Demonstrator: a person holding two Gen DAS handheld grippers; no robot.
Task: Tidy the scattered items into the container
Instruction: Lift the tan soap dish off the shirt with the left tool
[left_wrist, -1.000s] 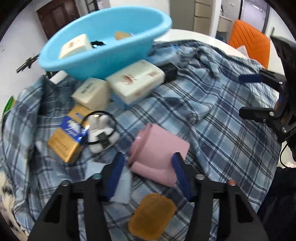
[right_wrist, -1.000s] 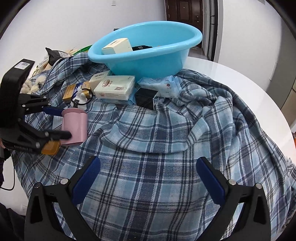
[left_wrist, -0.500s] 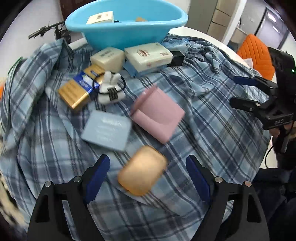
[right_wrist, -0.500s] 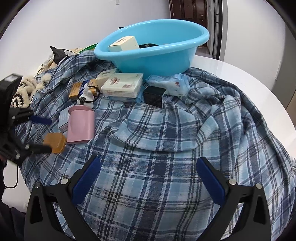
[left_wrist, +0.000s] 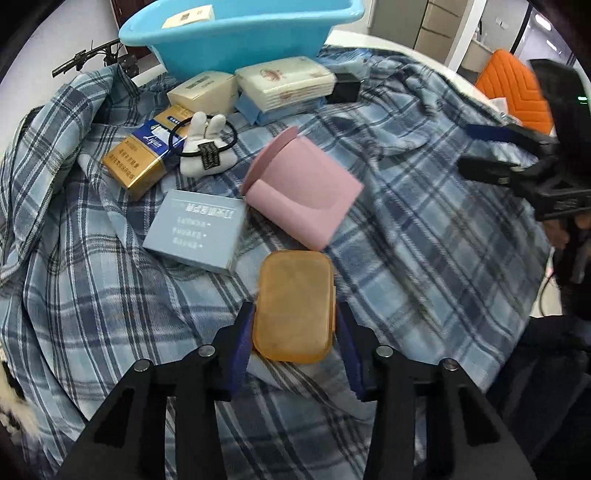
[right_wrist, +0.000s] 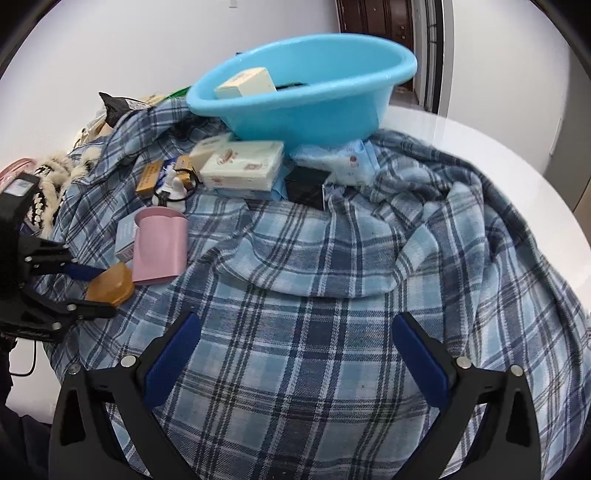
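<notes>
My left gripper (left_wrist: 294, 325) is shut on an amber soap-like case (left_wrist: 295, 304), which lies on the plaid cloth; it also shows in the right wrist view (right_wrist: 110, 285). Just beyond it lie a pink cup (left_wrist: 301, 192) on its side and a grey-blue box (left_wrist: 195, 229). The blue basin (right_wrist: 299, 88) stands at the far side with a cream box (right_wrist: 246, 83) inside. My right gripper (right_wrist: 295, 350) is open and empty over bare plaid cloth, well apart from the items.
Between cup and basin lie a gold-blue carton (left_wrist: 144, 155), a white plush hair tie (left_wrist: 207, 147), tissue packs (left_wrist: 284, 86), a cream box (left_wrist: 203, 90) and a black box (right_wrist: 306, 186). The white table edge (right_wrist: 480, 147) curves at right. An orange chair (left_wrist: 513, 85) stands beyond.
My left gripper let go of the pink cup, drew back and opened wide, then closed on the amber case. My right gripper stayed open and moved little.
</notes>
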